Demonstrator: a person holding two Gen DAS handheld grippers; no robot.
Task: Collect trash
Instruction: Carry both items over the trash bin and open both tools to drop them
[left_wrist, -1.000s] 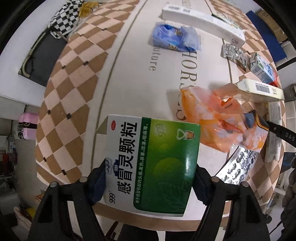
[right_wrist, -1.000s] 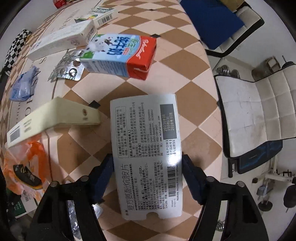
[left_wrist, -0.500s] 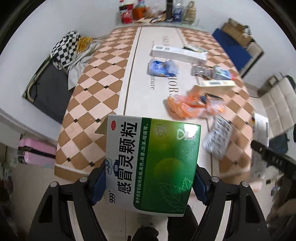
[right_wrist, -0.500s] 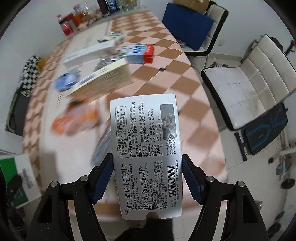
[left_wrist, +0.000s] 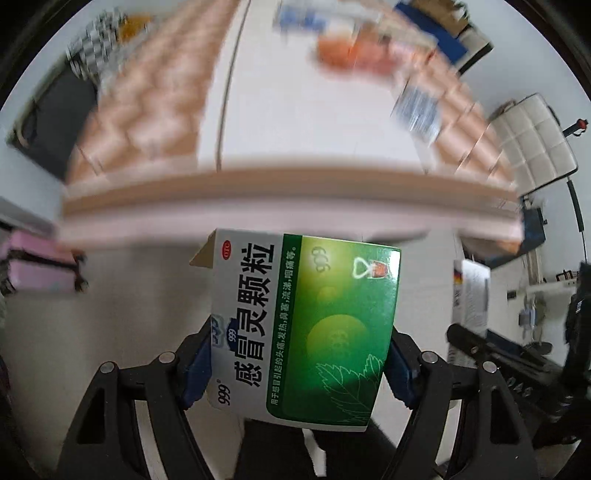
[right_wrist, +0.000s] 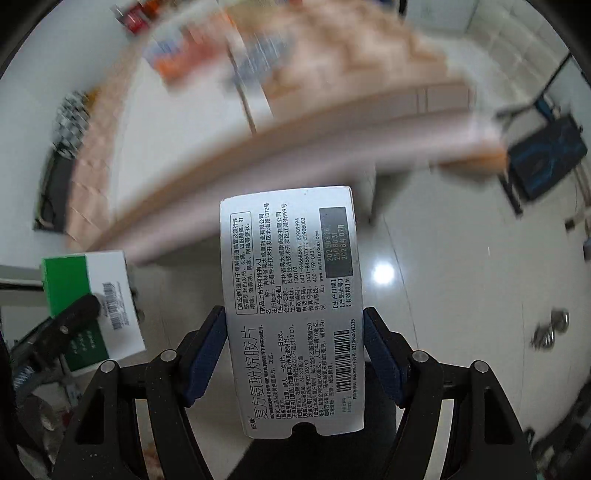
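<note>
The left gripper (left_wrist: 295, 363) clamps a green-and-white cardboard medicine box (left_wrist: 304, 325) between its blue pads (left_wrist: 195, 373), the glossy face printed with black characters, a pale leaf and a torn flap at the far corner. The right gripper (right_wrist: 293, 356) pinches a silver-white flat cardboard pill box (right_wrist: 291, 310) by its long edges, dense black print and a barcode facing up. Beyond both sets of fingertips lies the blurred edge of the checkered tan-and-white table (left_wrist: 288, 192), and both boxes hang over pale glossy floor tiles (right_wrist: 443, 277).

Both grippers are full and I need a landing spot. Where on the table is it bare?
Bare: the white centre strip of the table by its near edge. Crowded: the far end, around the blurred orange wrapper.
</note>
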